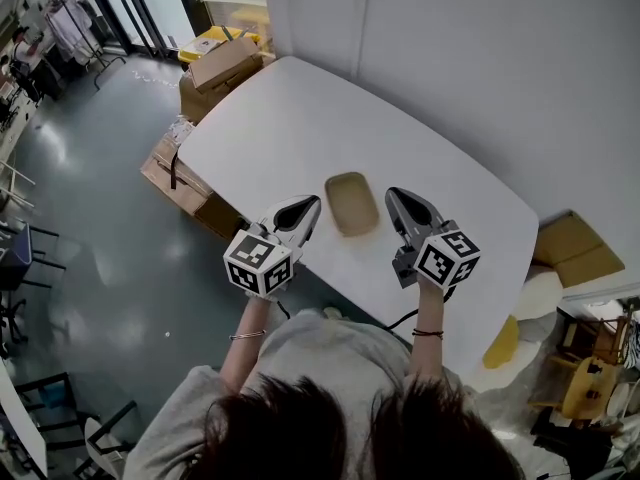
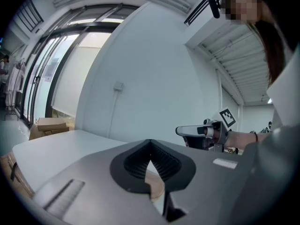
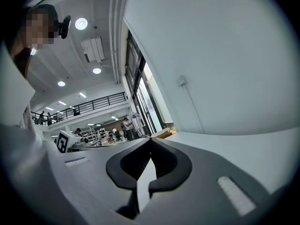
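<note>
Lying on the white table (image 1: 300, 118) close to its near edge, a shallow tan tray (image 1: 352, 203) sits between the two grippers, and neither touches it. The left gripper (image 1: 313, 205) is held just left of the tray, its jaws pressed together at the tips with nothing between them. The right gripper (image 1: 393, 195) is held just right of it, jaws likewise closed tip to tip and empty. Cardboard boxes (image 1: 222, 65) stand on the floor past the table's far left corner.
</note>
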`<state>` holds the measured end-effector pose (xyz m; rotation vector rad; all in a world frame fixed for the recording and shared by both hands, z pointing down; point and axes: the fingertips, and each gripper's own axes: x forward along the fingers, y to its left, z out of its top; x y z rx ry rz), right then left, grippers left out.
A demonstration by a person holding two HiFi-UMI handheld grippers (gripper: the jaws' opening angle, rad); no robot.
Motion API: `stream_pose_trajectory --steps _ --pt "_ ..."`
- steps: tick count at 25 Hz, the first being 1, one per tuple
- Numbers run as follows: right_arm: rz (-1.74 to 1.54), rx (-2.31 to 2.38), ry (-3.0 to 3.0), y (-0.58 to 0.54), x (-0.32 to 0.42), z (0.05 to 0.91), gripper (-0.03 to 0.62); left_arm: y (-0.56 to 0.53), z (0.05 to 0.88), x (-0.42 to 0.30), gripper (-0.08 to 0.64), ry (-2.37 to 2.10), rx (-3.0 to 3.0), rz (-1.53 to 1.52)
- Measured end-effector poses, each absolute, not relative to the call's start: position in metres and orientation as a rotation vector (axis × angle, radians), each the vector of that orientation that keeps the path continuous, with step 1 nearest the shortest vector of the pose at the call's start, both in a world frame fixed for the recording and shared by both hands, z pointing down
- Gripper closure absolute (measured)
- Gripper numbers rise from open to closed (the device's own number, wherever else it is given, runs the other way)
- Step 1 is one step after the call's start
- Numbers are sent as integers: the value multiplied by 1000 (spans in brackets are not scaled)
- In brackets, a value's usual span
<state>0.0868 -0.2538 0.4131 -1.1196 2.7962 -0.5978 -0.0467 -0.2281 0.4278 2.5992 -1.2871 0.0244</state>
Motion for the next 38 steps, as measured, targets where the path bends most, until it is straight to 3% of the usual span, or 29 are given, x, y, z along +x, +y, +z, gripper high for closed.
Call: stream_pose_trajectory --steps 38 --pt "-938 -1461 2914 -337 89 536 578 -301 523 -16 570 -960 2439 182"
